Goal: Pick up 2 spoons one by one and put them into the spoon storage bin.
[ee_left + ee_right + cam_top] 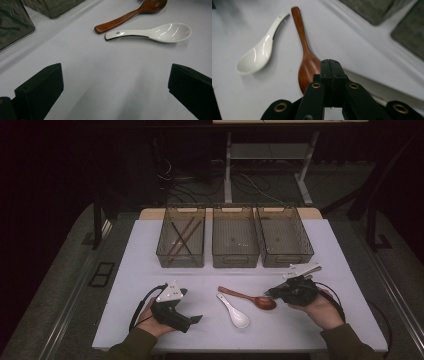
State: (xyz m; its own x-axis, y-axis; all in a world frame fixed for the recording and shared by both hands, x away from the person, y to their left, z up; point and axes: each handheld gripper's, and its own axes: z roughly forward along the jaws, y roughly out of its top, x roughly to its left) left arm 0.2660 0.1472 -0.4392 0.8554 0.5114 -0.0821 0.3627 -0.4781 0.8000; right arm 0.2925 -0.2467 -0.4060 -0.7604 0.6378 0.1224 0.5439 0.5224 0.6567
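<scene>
The wooden spoon (248,297) lies flat on the table (125,270), bowl toward the right gripper (272,292), handle pointing left and away toward the bins. The white ceramic spoon (234,310) lies just beside it, the two handle ends close together but apart. In the right gripper view the fingers (330,72) are pressed fully together with nothing between them, their tips at the right edge of the wooden spoon's bowl (308,70); whether they touch it cannot be told. The left gripper (192,319) rests near the table's front left, its fingers (42,87) spread wide and empty, well apart from both spoons. Three translucent bins stand in a row at the far side; the left bin (181,236) holds chopsticks (181,238), while the middle bin (235,236) and right bin (284,236) look empty. Judged risks: closed fingers cannot take the spoon, and any advance in this state would likely push the bowl, pivoting the handle into the ceramic spoon. A grasp on the rounded, smooth bowl may slip; the narrow neck offers a surer hold. A low approach could also scrape the fingers on the table.
</scene>
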